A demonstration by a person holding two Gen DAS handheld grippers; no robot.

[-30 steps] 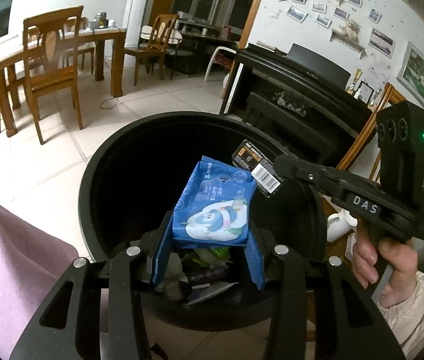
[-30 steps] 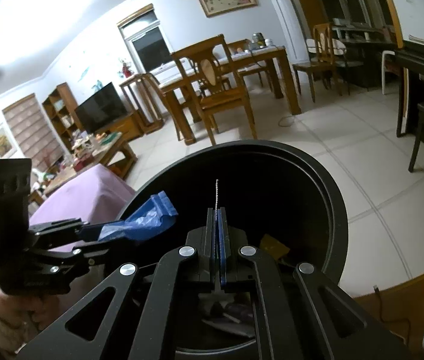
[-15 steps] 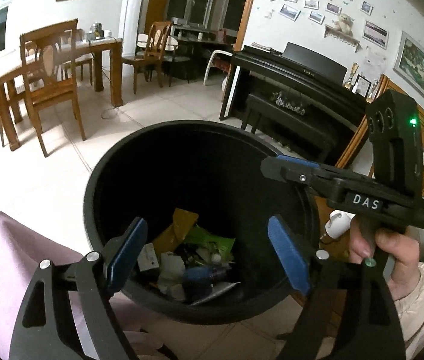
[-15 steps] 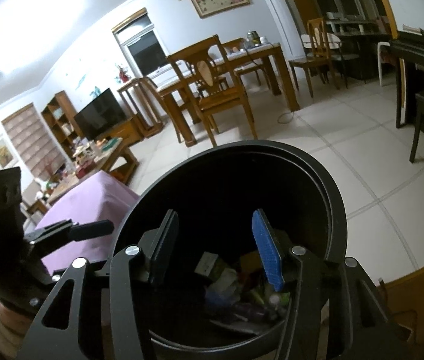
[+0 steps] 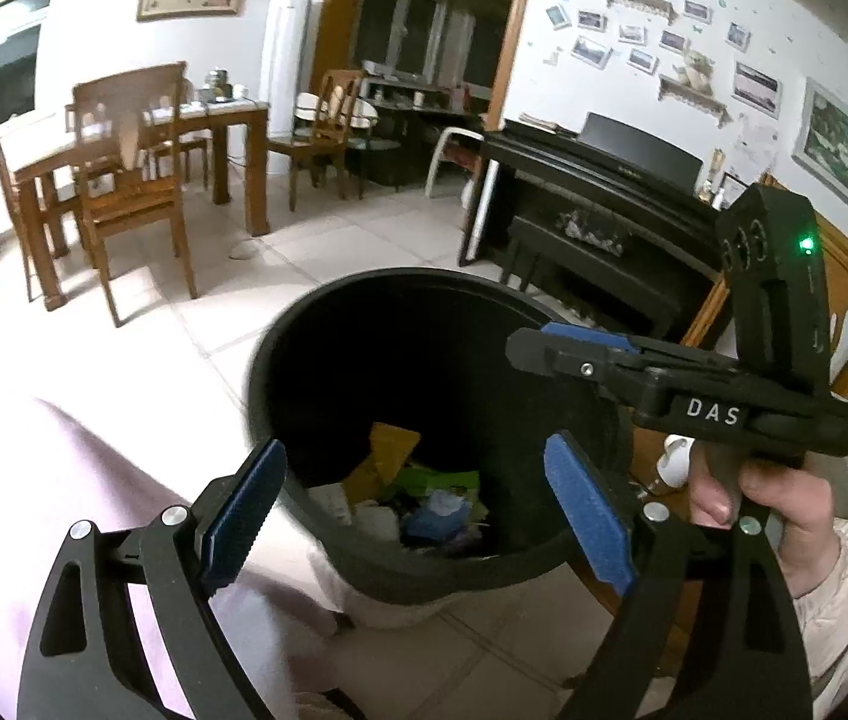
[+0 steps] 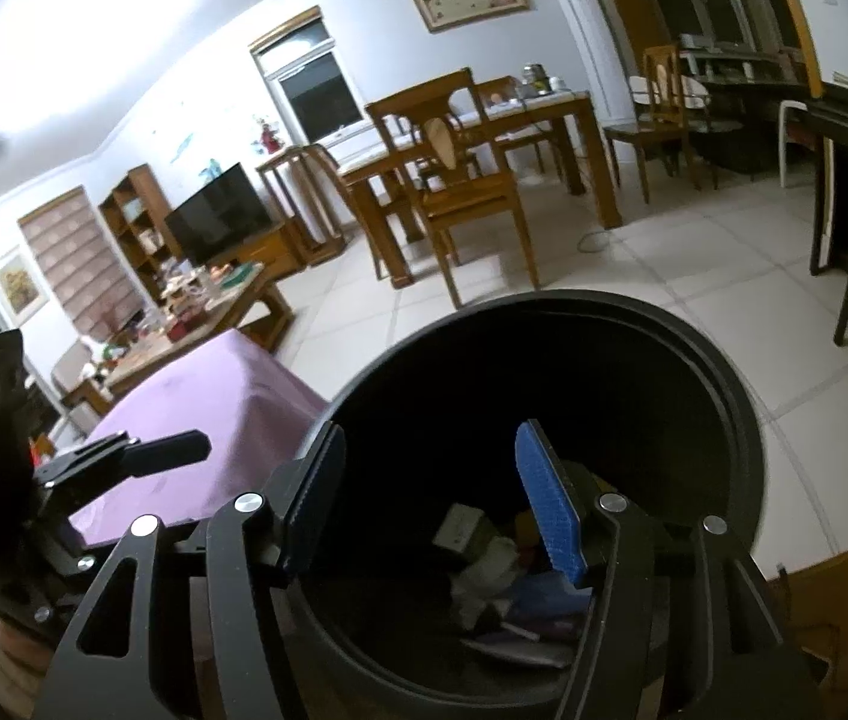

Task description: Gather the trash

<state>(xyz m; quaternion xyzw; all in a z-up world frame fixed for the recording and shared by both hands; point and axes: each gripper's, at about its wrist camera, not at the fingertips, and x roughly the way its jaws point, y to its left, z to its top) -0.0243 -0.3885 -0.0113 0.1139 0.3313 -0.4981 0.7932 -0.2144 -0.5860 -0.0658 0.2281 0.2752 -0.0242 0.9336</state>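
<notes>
Left to right, both wrist views.

Purple-covered worktop (image 5: 33,450) at far left, its edge just beside the bin.

Left hand-held gripper (image 5: 417,510): released, jaws opening wider, nothing between the blue pads (image 5: 243,510). It hangs above the near rim of the black bin (image 5: 279,360).

Trash (image 5: 417,492): lies loose at the bottom of the bin. Visible are a yellow wrapper, a green wrapper, a blue pack and some white paper or card. Other pieces are too dark to name.

Right hand-held gripper (image 6: 430,510): also released, jaws opening, nothing between them, above the bin mouth (image 6: 724,396). A person's hand (image 5: 784,516) holds its grip.

Handling, judged: wrappers and packs look light, thin, soft and crinkly, likely slippery film. They should flatten under the pads. Best taken across a flat face or folded edge, with the pads well over the material, not at a corner. No fragile item seen.

Further trash outside the bin: none visible in these views.
</notes>
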